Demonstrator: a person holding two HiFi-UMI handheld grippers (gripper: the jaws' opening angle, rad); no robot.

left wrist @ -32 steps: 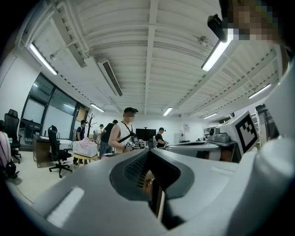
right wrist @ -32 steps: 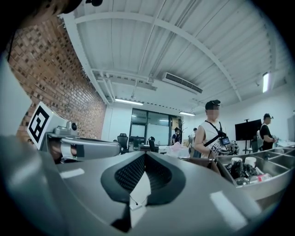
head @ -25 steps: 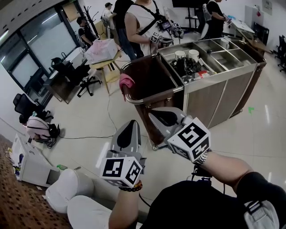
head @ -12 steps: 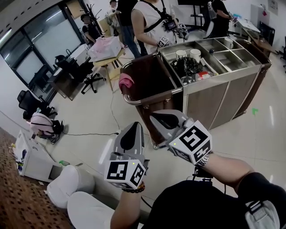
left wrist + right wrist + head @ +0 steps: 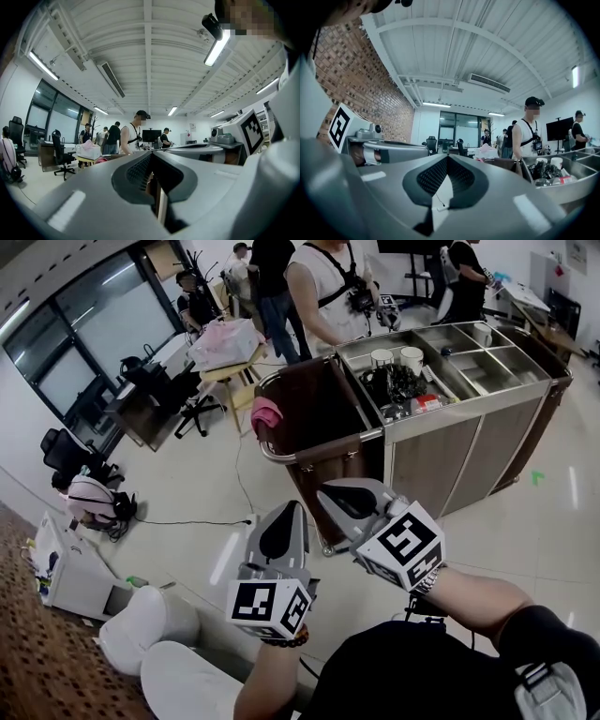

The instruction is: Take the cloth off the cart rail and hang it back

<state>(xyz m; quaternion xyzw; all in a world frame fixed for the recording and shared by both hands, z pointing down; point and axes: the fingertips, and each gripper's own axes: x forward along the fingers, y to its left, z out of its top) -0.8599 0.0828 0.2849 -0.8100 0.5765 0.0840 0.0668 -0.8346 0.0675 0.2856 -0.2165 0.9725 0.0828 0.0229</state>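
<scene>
Drifted slightly toward five o'clock, left gripper [image 5: 284, 519] and right gripper [image 5: 335, 493] are both clenched on nothing. Pink cloth [image 5: 266, 412] sits bunched on the cart rail [image 5: 314, 448] at twelve o'clock, well apart, its folds too small to read.

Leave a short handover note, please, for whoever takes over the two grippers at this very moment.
Left gripper: shut, empty, held low in front of the person, short of the cart.
Right gripper: shut, empty, close beside the left one.
Pink cloth: draped over the cart rail, untouched.
Done: nothing yet.
Left: step up to the cart, open a gripper, lift the cloth off the rail, then hang it back.
</scene>
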